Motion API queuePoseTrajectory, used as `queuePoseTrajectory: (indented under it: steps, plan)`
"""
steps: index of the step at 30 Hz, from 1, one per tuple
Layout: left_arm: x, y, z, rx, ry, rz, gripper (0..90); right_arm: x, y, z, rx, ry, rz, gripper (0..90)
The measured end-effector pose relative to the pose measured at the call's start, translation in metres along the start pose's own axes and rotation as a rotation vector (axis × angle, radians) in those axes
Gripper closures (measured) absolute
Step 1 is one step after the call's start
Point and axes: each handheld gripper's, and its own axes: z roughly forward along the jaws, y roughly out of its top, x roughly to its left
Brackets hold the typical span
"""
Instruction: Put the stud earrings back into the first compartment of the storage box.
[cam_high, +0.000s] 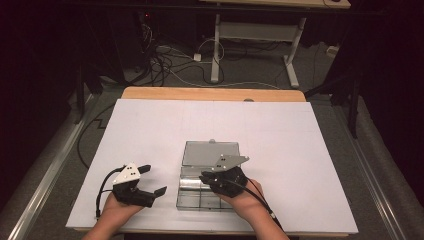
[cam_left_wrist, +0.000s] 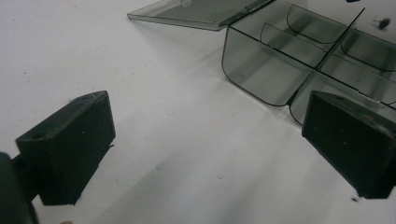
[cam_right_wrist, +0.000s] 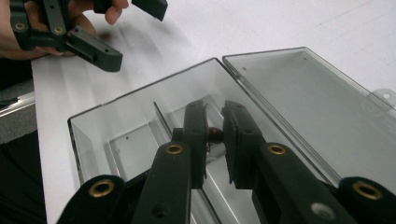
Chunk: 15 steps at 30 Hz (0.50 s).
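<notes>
A clear smoky plastic box (cam_high: 200, 199) with several compartments lies open on the white table, its lid (cam_high: 210, 152) folded back flat. My right gripper (cam_high: 212, 177) hovers over the box; in the right gripper view this gripper (cam_right_wrist: 215, 112) is shut on a small dark round piece (cam_right_wrist: 215, 134) above a compartment of the box (cam_right_wrist: 116, 121). My left gripper (cam_high: 152, 180) rests on the table left of the box, open with nothing between its jaws. The left gripper view has that gripper (cam_left_wrist: 210, 140) above bare table with the box (cam_left_wrist: 261, 70) ahead to the right.
White paper (cam_high: 150, 130) covers the table, with a wooden edge (cam_high: 210, 93) at the back. A tiny dark piece (cam_left_wrist: 384, 22) lies in a far compartment. In the right gripper view, the open lid (cam_right_wrist: 303, 102) lies to the right and the left gripper (cam_right_wrist: 126, 28) at top left.
</notes>
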Motion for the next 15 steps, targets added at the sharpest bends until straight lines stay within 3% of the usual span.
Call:
queuePoseTrajectory:
  steps: [15]
  plan:
    - [0.000, 0.000, 0.000, -0.001, -0.004, 0.003, 2.0, 0.005, 0.021, 0.028, 0.049, 0.014, -0.034, 80.5]
